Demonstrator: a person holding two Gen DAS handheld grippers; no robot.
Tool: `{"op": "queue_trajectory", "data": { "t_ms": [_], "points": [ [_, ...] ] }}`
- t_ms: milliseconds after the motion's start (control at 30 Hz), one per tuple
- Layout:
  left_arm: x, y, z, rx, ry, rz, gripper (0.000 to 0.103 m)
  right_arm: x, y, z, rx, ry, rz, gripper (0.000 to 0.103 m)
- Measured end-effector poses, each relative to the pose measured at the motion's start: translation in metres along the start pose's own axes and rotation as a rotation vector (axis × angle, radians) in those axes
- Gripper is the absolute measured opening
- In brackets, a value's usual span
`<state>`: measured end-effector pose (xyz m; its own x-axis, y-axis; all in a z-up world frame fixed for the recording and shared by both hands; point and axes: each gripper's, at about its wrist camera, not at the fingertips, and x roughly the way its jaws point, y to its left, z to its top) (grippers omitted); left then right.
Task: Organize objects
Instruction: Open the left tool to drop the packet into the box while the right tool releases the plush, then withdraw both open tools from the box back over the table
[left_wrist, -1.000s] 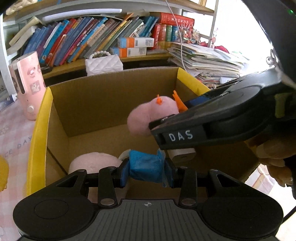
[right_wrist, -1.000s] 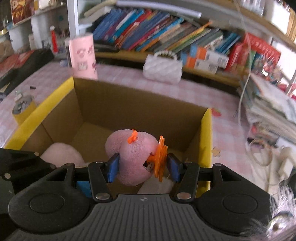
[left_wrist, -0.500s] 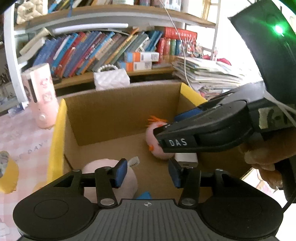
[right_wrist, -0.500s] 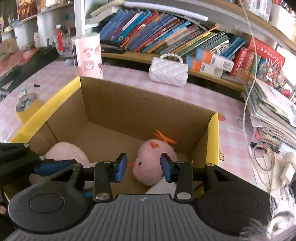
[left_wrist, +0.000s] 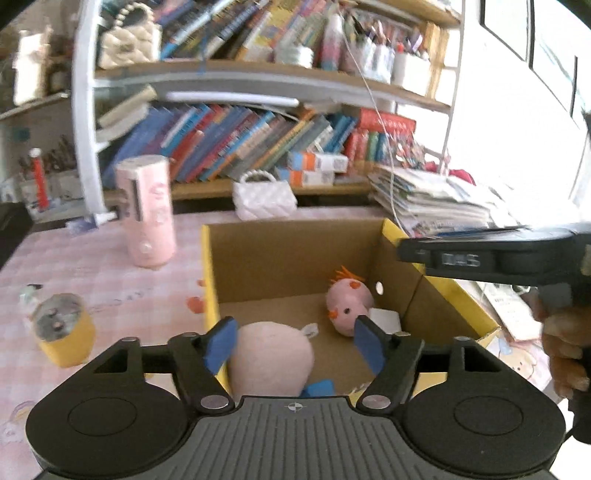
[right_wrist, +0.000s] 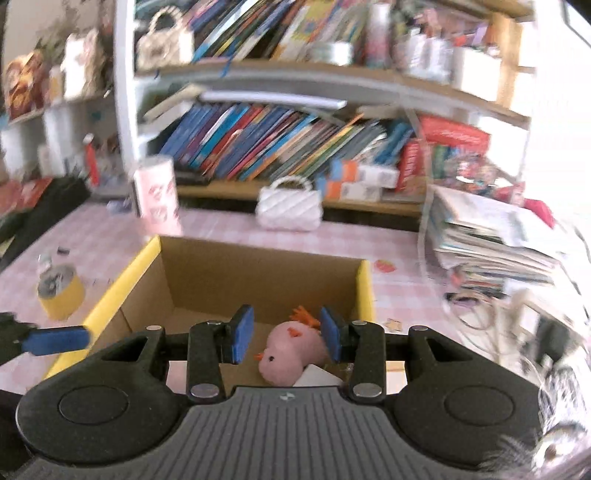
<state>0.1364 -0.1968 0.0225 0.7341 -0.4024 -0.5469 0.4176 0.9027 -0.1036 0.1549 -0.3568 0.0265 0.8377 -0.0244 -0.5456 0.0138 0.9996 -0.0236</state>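
Note:
A cardboard box (left_wrist: 208, 280) with yellow rims stands on the pink checked table. Inside lie a small pink plush (left_wrist: 347, 299) with an orange crest, a bigger pink plush (left_wrist: 271, 358), a blue thing (left_wrist: 319, 388) by the near wall and a white piece (left_wrist: 384, 317). My left gripper (left_wrist: 295, 343) hovers above the box (right_wrist: 129, 273), its jaws opening with nothing between the pads. My right gripper (right_wrist: 284, 334) hangs over the small plush (right_wrist: 291, 350); its pads stand a narrow gap apart, holding nothing. Its black body (left_wrist: 480, 260) crosses the left wrist view.
A yellow tape roll (left_wrist: 62, 332) sits left of the box, a pink cylinder (left_wrist: 147, 214) and a white quilted purse (left_wrist: 264, 197) behind it. A paper stack (right_wrist: 487, 236) lies at the right. Bookshelves fill the back. A hand (left_wrist: 565, 343) grips the right tool.
The left gripper let go of the blue thing and the right let go of the small plush; both now lie in the box. Both grippers drew back and up.

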Motion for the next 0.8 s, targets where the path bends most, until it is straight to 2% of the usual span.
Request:
{"op": "queue_trajectory", "data": {
  "t_ms": [233, 467, 800],
  "points": [
    [-0.036, 0.022, -0.016, -0.039, -0.036, 0.033, 0.082, -0.048, 0.009, -0.028, 0.107, -0.042, -0.11, 0.038],
    [-0.064, 0.044, -0.045, -0.071, 0.013, 0.061, 0.082, -0.073, 0.048, -0.07, 0.12, 0.038, -0.185, 0.041],
    [-0.105, 0.075, -0.08, -0.105, 0.07, 0.128, 0.085, -0.096, 0.118, -0.113, 0.109, 0.129, -0.149, 0.05]
  ]
}}
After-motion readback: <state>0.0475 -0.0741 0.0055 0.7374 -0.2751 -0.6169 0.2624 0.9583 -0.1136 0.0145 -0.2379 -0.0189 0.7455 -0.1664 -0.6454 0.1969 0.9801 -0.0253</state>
